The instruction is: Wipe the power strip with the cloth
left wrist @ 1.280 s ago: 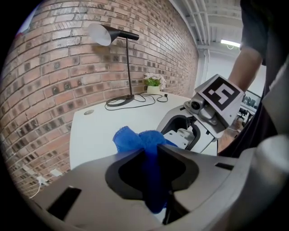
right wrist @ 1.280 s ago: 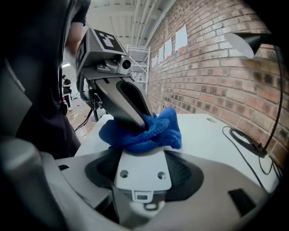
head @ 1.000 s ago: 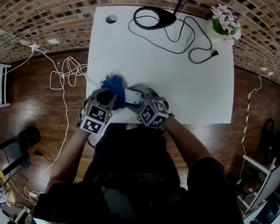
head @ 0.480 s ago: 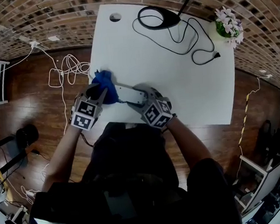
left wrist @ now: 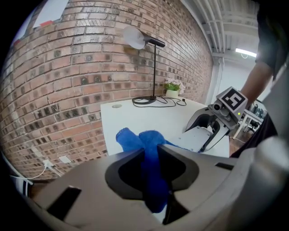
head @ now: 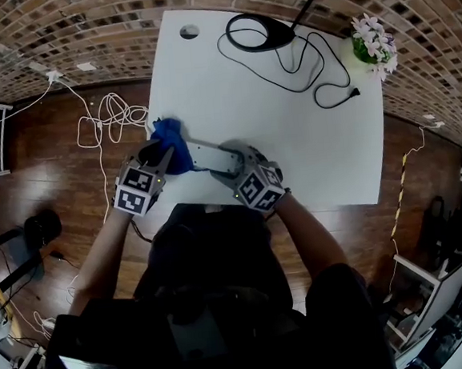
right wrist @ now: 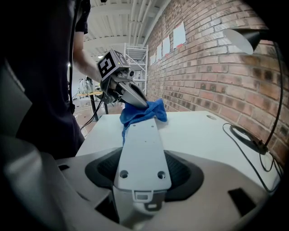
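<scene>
**Head view.** A white table (head: 309, 157) stands on a wooden floor by a brick wall. The power strip (head: 211, 156) is at the table's near left edge, and each of its 2 ends meets a gripper. The left gripper (head: 162, 155) holds a blue cloth (head: 168, 135) against the strip's left end. The right gripper (head: 234, 168) grips the strip's right end. At the far side are a black lamp base (head: 262, 30) with its cable and a pot of flowers (head: 372, 39) at the far right corner. White cables (head: 106, 118) lie on the floor to the left of the table.

**Left gripper view.** The left gripper (left wrist: 151, 152) has its jaws drawn narrow, pinching the cloth (left wrist: 151, 180). The cloth bunches out ahead of the jaws and hangs down between them. Ahead to the right, the right gripper (left wrist: 208, 131) grips the pale strip (left wrist: 195, 137) over the table (left wrist: 135, 115). The lamp (left wrist: 137, 37) stands at the far edge.

**Right gripper view.** The right gripper (right wrist: 143, 175) has its jaws set wide, clamped on the sides of the strip (right wrist: 142, 144). The strip runs straight away from the camera, and the face turned upward has 2 small round holes. At its far end the cloth (right wrist: 145, 113) drapes over the strip, pinched by the left gripper (right wrist: 135, 100) above it. The table (right wrist: 198, 128) lies below, and the lamp head (right wrist: 241, 38) is at the upper right.
</scene>
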A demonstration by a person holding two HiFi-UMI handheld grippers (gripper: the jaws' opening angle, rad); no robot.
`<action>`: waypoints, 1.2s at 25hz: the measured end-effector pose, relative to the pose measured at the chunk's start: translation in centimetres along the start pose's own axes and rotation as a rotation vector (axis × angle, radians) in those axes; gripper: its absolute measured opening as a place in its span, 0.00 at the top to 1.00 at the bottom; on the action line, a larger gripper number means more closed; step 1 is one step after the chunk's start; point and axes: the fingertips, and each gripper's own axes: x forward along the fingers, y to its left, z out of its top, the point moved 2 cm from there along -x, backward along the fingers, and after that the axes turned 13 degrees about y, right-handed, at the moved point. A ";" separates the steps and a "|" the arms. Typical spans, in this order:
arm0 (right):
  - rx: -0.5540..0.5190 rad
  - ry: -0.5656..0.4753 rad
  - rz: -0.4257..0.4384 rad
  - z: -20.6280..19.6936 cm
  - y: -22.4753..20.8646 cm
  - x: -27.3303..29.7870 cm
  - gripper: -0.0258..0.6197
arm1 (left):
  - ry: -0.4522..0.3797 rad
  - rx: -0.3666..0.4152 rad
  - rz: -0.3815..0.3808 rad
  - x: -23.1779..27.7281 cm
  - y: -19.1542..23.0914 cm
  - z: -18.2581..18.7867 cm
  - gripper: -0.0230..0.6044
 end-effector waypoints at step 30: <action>-0.109 -0.001 -0.045 0.6 0.3 -0.8 0.52 | -0.086 -0.511 -0.058 -2.5 1.5 -2.9 0.79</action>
